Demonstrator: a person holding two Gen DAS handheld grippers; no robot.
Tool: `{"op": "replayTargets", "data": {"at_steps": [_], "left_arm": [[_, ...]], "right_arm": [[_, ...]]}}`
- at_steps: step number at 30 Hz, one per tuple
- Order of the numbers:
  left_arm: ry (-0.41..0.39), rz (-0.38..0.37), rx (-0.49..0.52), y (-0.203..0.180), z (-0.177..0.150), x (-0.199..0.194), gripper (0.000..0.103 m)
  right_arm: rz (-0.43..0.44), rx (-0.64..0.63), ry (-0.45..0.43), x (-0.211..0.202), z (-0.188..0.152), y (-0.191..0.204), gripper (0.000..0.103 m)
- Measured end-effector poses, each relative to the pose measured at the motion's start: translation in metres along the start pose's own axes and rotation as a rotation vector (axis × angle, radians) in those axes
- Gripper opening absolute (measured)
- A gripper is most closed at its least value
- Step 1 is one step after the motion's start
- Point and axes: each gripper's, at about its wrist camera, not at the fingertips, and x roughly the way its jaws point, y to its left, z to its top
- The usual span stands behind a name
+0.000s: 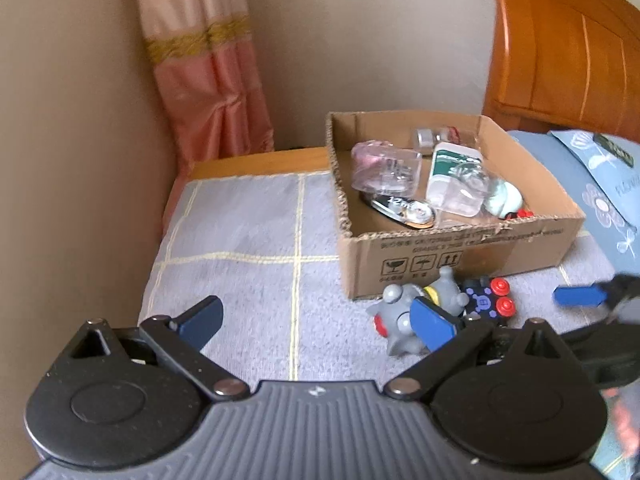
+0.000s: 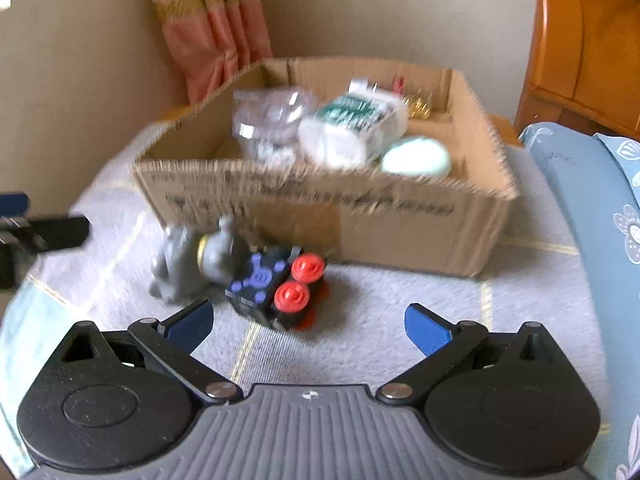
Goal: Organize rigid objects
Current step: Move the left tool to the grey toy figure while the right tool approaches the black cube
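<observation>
A grey toy figure (image 1: 404, 316) and a black toy block with red wheels (image 1: 490, 300) lie on the towel in front of a cardboard box (image 1: 460, 246). The box holds a clear plastic case (image 1: 384, 172), a white-green bottle (image 1: 450, 172), a tape measure (image 1: 404, 210) and a pale green object (image 1: 504, 198). My left gripper (image 1: 320, 320) is open and empty, its right finger just in front of the grey toy. My right gripper (image 2: 308, 326) is open and empty, just short of the black block (image 2: 276, 284) and grey toy (image 2: 192, 264).
A grey towel with yellow lines (image 1: 248, 248) covers the wooden table. A wall and pink curtain (image 1: 208, 76) stand at the left and back. A wooden headboard (image 1: 568, 48) and a blue pillow (image 1: 600, 184) are on the right.
</observation>
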Motion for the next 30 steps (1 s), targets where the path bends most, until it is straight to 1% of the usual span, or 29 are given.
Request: {"op": "replayTargets", "data": {"at_steps": [2, 4, 8, 13, 15, 19, 22, 24, 30], "left_arm": [[-0.002, 0.0, -0.021, 0.005, -0.002, 0.0, 0.099], [-0.007, -0.003, -0.044, 0.009, -0.003, 0.001, 0.099], [-0.02, -0.018, -0.053, 0.008, -0.005, 0.003, 0.099], [-0.001, -0.03, -0.015, -0.004, -0.007, 0.01, 0.099], [0.009, -0.045, -0.006, -0.01, -0.008, 0.014, 0.099], [0.018, -0.068, 0.008, -0.025, -0.006, 0.024, 0.099], [0.019, -0.092, 0.011, -0.037, -0.005, 0.033, 0.099], [0.018, -0.099, 0.013, -0.044, -0.004, 0.039, 0.099], [0.053, -0.106, 0.027, -0.061, -0.003, 0.063, 0.099]], "right_arm": [[-0.008, -0.004, 0.025, 0.012, -0.003, 0.006, 0.103], [-0.022, 0.002, 0.014, 0.018, -0.006, 0.011, 0.103], [-0.102, -0.002, -0.02, 0.027, -0.005, 0.017, 0.103], [-0.143, 0.026, -0.033, 0.024, -0.008, 0.0, 0.103], [-0.172, 0.031, -0.03, 0.022, -0.011, -0.009, 0.103], [-0.168, 0.029, -0.035, 0.018, -0.014, -0.024, 0.103], [-0.156, 0.015, -0.044, 0.017, -0.015, -0.026, 0.103], [-0.153, 0.011, -0.054, 0.017, -0.017, -0.027, 0.103], [-0.142, -0.001, -0.075, 0.017, -0.02, -0.029, 0.103]]}}
